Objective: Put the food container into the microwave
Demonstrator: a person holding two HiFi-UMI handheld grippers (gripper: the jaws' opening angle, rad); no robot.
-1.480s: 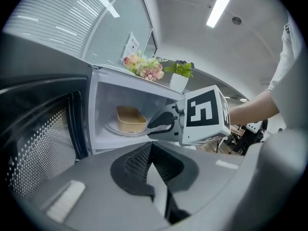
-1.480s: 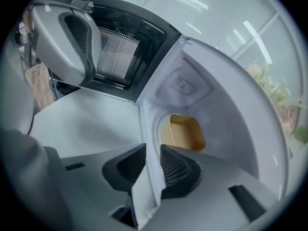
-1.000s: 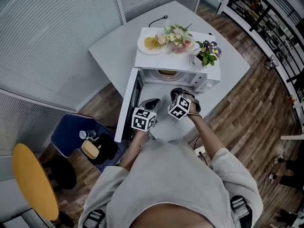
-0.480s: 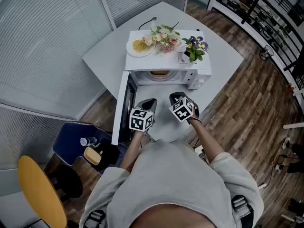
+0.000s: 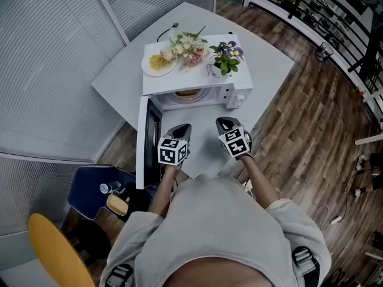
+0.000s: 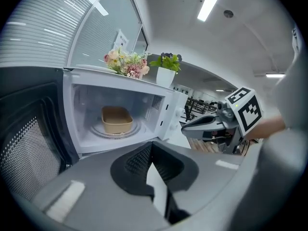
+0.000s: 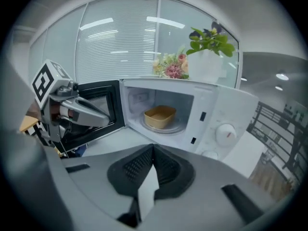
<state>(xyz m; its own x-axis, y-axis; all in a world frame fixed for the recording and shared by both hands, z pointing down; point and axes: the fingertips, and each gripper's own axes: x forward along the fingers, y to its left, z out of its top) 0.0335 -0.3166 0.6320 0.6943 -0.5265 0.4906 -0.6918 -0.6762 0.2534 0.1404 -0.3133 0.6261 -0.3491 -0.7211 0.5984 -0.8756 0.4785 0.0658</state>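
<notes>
The tan food container [image 6: 116, 120] sits on the turntable inside the open white microwave [image 5: 197, 79], seen too in the right gripper view [image 7: 160, 116] and as a sliver in the head view [image 5: 187, 92]. The black door [image 5: 145, 137] hangs wide open to the left. Both grippers hover over the table in front of the opening, apart from the container. My left gripper [image 6: 151, 146] is shut and holds nothing; it shows in the head view [image 5: 179, 133] beside the door. My right gripper [image 7: 153, 147] is shut and holds nothing too, right of the opening [image 5: 226, 126].
On top of the microwave stand a plate of food [image 5: 158, 63], a bouquet [image 5: 187, 44] and a potted plant [image 5: 225, 55]. The white table [image 5: 119, 76] ends close behind the grippers. On the floor at left are a blue seat with a bottle [image 5: 108, 187] and a yellow chair [image 5: 54, 250].
Both grippers have drawn back a little from the microwave front toward the person. The head view has shifted, so the microwave sits further left in it.
</notes>
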